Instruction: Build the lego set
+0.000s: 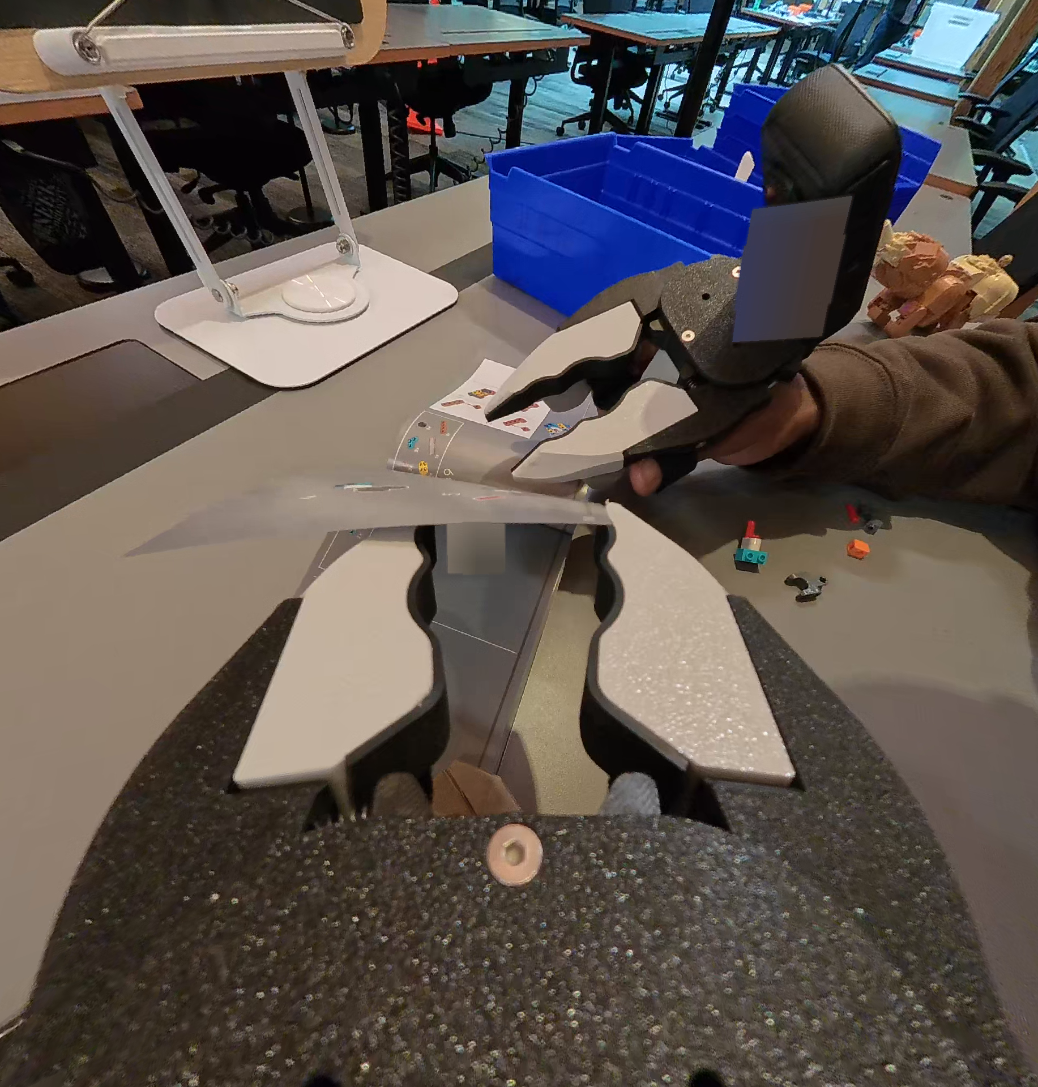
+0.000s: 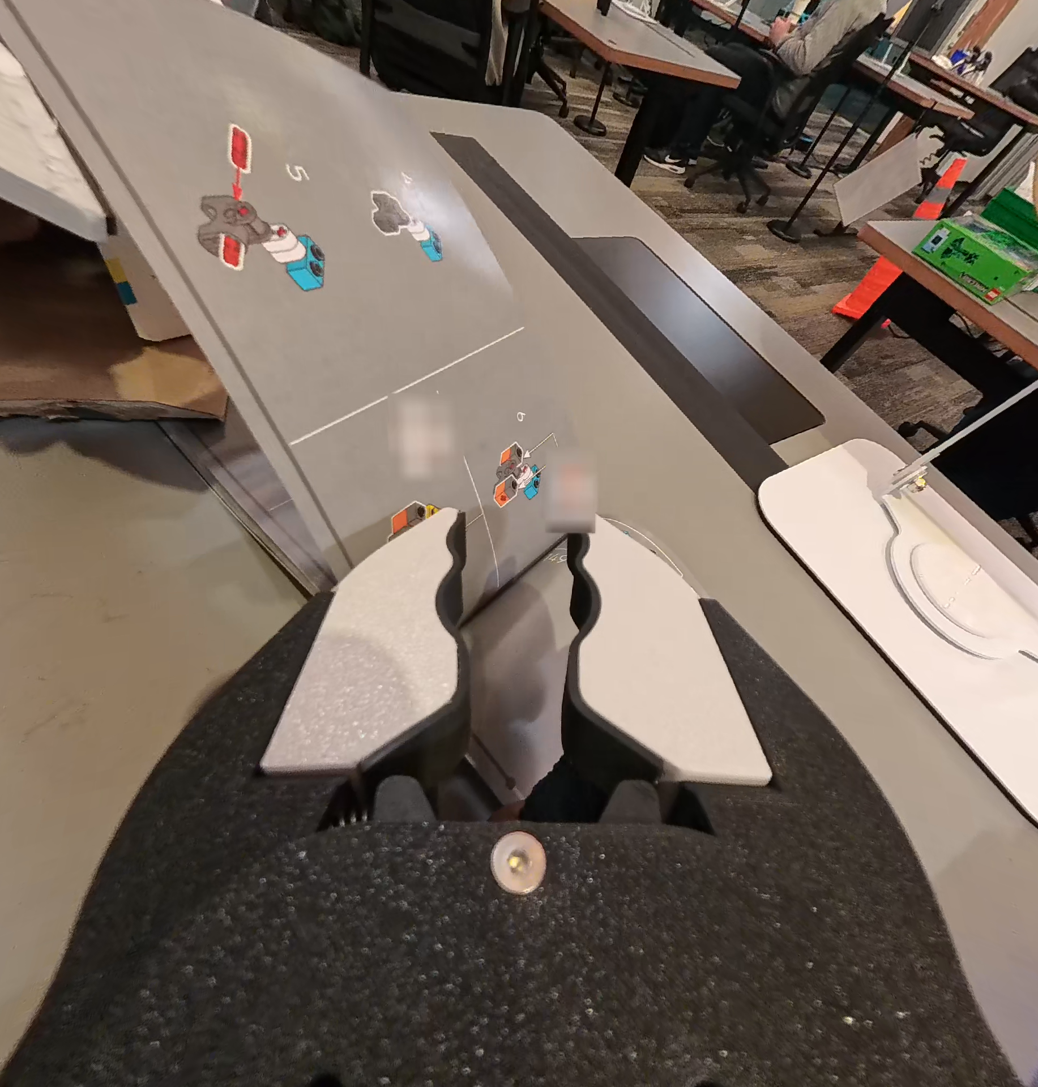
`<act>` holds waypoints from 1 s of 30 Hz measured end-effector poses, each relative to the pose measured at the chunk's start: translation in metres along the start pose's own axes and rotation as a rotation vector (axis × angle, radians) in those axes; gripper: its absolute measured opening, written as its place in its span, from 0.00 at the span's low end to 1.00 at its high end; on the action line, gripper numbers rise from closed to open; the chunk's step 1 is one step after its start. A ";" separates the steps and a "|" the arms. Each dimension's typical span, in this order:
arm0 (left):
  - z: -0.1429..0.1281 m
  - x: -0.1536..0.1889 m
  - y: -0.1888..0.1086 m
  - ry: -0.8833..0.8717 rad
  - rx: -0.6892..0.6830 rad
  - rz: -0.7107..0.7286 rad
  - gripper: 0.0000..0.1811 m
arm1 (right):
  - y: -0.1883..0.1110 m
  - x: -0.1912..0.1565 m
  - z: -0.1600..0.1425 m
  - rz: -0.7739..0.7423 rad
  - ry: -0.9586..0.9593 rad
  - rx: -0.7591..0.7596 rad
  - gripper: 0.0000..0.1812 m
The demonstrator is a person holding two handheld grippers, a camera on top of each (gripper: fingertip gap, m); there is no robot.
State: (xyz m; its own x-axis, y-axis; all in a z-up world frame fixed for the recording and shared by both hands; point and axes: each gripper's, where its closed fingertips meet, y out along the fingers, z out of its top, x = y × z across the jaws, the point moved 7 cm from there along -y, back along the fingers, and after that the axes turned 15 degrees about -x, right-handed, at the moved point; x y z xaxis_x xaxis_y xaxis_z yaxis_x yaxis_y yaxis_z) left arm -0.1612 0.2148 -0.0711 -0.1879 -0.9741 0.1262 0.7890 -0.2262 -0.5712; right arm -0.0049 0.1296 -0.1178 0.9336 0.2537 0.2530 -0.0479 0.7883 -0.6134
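Left gripper (image 1: 513,523): fingers spread apart, gripping nothing; a lifted, motion-blurred page of the instruction booklet (image 1: 446,506) crosses just ahead of its tips and hides the table beyond. Right gripper (image 1: 507,444), seen past that page, also has its fingers apart, tips over the booklet's far pages.

Right of the left gripper, loose on the grey table (image 1: 151,617): teal-and-white lego sub-assembly (image 1: 750,550), orange brick (image 1: 857,548), dark grey piece (image 1: 806,586), small red piece (image 1: 853,513).

Beyond the right gripper: blue bins (image 1: 593,217), tan brick model (image 1: 940,282). Ahead-left: white stand (image 1: 304,312).

From the right wrist view, the raised page fills the view ahead of the fingers.
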 end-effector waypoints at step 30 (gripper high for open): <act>0.000 0.002 -0.001 0.002 -0.010 -0.002 0.27 | 0.001 0.000 -0.001 0.004 0.002 -0.005 0.18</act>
State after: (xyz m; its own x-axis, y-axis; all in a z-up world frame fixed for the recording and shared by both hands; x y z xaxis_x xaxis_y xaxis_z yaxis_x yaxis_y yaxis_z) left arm -0.1625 0.2133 -0.0700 -0.1907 -0.9736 0.1253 0.7828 -0.2278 -0.5791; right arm -0.0046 0.1303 -0.1189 0.9342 0.2558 0.2487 -0.0502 0.7844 -0.6182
